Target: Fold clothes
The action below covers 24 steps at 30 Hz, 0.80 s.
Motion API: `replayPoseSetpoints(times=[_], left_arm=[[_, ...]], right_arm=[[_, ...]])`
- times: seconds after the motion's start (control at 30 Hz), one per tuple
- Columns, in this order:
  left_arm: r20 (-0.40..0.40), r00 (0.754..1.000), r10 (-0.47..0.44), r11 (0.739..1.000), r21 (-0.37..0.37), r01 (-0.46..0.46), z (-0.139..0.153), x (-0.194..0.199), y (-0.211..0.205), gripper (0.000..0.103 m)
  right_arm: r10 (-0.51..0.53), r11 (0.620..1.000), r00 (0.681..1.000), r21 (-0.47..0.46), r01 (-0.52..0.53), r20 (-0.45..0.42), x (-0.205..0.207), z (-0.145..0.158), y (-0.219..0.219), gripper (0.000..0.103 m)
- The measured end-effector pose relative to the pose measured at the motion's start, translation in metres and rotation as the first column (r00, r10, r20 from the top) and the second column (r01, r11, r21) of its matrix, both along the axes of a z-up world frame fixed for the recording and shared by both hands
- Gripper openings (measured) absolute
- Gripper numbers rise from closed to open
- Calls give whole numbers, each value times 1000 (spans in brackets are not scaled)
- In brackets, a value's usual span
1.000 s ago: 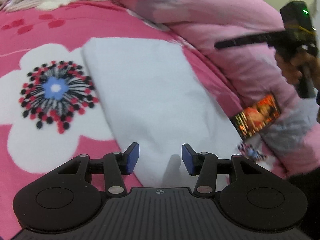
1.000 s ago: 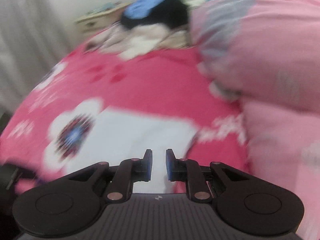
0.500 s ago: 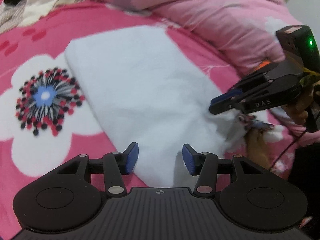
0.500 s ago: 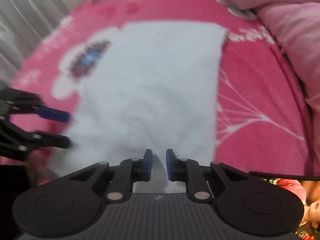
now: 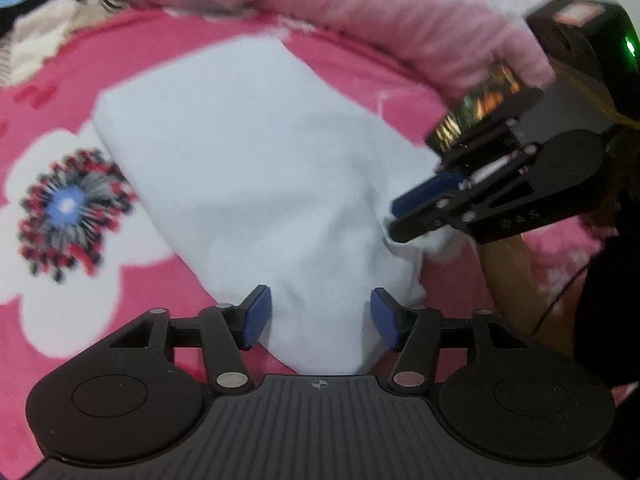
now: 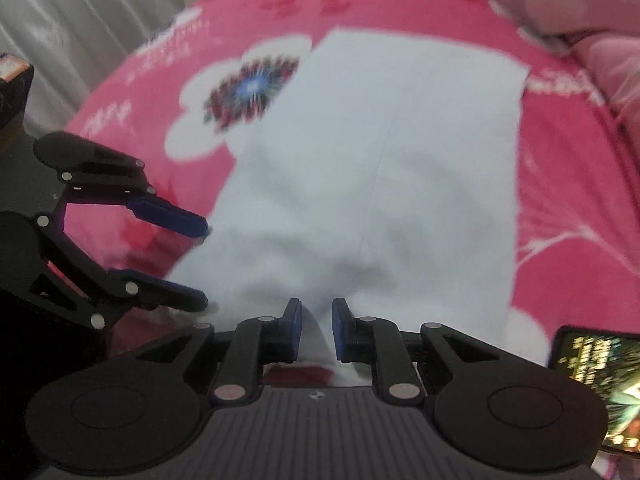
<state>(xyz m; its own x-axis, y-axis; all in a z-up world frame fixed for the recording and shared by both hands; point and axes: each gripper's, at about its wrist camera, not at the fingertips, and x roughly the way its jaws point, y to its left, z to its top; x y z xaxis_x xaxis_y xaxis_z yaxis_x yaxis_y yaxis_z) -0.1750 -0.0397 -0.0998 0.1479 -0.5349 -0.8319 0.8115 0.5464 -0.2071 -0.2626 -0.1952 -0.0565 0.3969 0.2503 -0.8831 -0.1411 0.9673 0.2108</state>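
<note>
Your left tool [image 5: 318, 314] gapes wide around the white cloth's [image 5: 256, 168] near end on the bed [image 5: 48, 320]; your right tool [image 6: 316, 330] pinches its 6 o'clock edge.

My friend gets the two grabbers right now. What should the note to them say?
Left gripper: open, near end of the white cloth between its fingers, not yet pinched.
Right gripper: narrow gap, cloth fold between the pads; whether it truly grips is unclear.
The cloth lies lengthwise on the pink flowered blanket, already folded into a strip.
Left to do: close both grippers, fold the near end away.
</note>
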Motion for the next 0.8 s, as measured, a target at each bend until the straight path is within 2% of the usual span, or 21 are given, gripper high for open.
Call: replayPoseSetpoints(times=[0.13, 0.23, 0.3, 0.47, 0.53, 0.6, 0.7, 0.8], left_arm=[[-23, 998, 65, 997, -51, -66, 5, 10, 1, 66], [-40, 996, 85, 996, -12, -86, -6, 11, -11, 66], [-50, 994, 95, 995, 18, -94, -11, 8, -16, 65], [-39, 987, 157, 988, -6, -157, -5, 14, -10, 67], [-42, 976, 214, 977, -2, -215, -6, 22, -7, 71], [-43, 963, 266, 964, 19, -266, -7, 26, -7, 82], [-22, 954, 298, 954, 43, -297, -8, 27, -7, 89], [23, 950, 311, 949, 55, -311, -6, 26, -8, 96]], right_arm=[[-82, 996, 997, -29, 83, 2, 7, -5, -11, 17], [-91, 991, 994, -108, 84, -62, 9, -33, -12, 17], [-98, 989, 993, -119, 90, -59, 5, -42, -13, 18], [-129, 988, 992, -88, 128, -10, 7, -18, -15, 18], [-127, 986, 992, -105, 128, 21, 9, -13, -15, 20], [-133, 983, 991, -126, 134, 17, 14, -19, -13, 26], [-147, 979, 989, -147, 140, -34, 12, -42, -15, 29], [-173, 977, 984, -129, 168, -30, 12, -37, -18, 29]])
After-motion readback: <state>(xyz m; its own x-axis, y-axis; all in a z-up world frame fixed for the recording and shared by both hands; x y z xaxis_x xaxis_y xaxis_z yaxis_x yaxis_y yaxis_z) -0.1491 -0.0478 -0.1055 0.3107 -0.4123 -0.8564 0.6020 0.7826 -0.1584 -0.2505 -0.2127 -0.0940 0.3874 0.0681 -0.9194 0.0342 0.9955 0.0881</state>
